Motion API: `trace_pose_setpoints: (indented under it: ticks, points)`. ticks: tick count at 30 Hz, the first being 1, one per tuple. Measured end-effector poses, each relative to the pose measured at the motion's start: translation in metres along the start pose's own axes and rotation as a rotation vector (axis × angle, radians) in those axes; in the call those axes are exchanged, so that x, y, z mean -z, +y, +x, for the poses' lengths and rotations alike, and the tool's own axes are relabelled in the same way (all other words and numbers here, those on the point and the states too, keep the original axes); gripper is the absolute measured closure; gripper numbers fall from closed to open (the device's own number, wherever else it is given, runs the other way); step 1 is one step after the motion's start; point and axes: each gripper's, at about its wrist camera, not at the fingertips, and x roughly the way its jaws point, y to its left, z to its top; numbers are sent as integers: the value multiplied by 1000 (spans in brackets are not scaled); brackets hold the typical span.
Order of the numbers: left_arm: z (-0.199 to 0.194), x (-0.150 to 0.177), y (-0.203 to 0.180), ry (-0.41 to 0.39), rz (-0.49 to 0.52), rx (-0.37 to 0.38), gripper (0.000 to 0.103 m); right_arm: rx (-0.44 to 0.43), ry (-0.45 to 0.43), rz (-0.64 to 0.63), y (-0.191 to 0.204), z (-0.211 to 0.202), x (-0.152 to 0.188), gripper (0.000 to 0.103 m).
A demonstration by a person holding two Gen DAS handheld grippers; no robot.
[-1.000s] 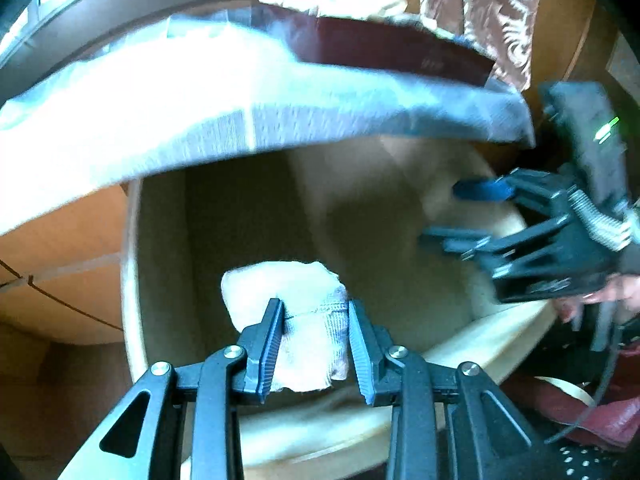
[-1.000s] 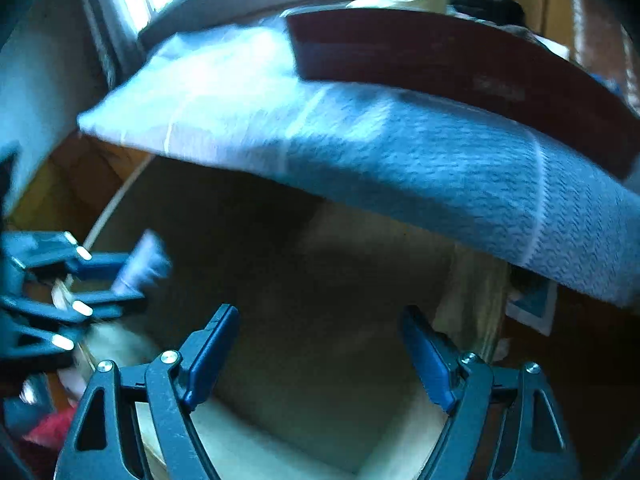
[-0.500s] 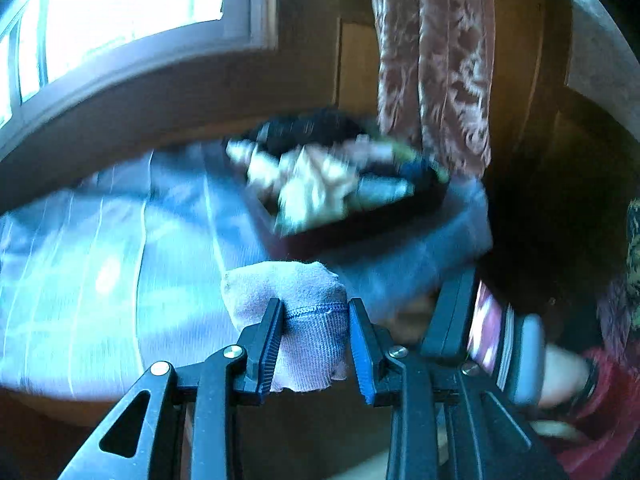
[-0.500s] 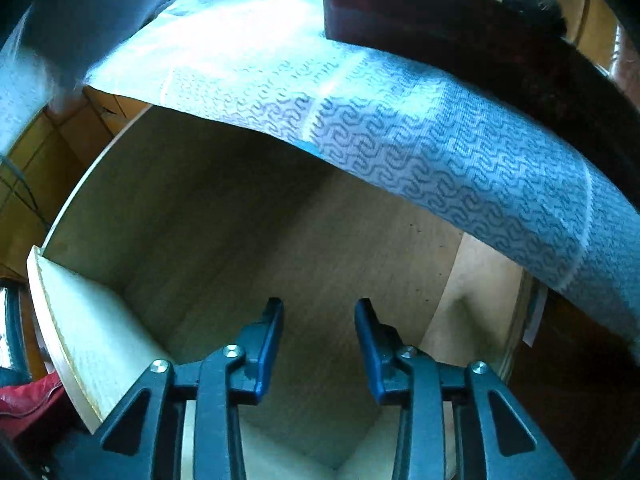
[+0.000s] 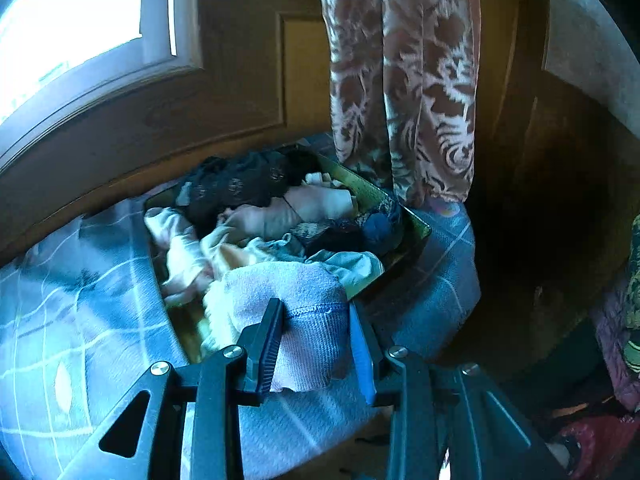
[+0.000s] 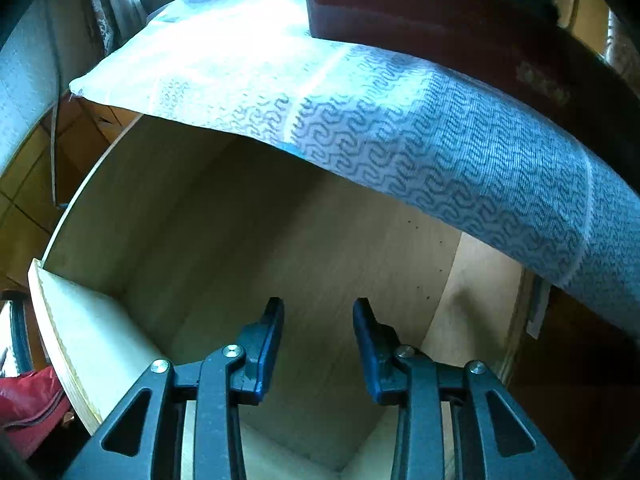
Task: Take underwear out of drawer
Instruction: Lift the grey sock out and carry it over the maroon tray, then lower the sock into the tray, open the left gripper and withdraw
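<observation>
Underwear lifted clear of the drawer

The left claw (image 5: 316,340), earlier over the drawer (image 6: 72,344), now grips pale underwear (image 5: 296,320) above a clothes-filled tray (image 5: 416,232); the right claw (image 6: 318,340) has narrowed, empty.

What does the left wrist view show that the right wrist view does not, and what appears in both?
Only the left wrist view shows the left claw clamped on a pale pink underwear piece, the inside of a tray heaped with garments, a patterned curtain and a window. Only the right wrist view shows the open wooden drawer, with nothing visible inside, and the right claw, holding nothing. Both show the blue patterned cloth with the dark tray on it.
</observation>
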Motion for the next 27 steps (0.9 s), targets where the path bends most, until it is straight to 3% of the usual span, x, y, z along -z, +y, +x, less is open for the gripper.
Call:
trace_pose_setpoints:
  ticks: [13, 27]
  points:
    - [54, -34, -6, 81, 86, -63, 71, 1, 13, -6, -8, 1, 6, 68]
    - [91, -33, 4, 103, 73, -78, 68, 10, 20, -10, 2, 9, 3, 68]
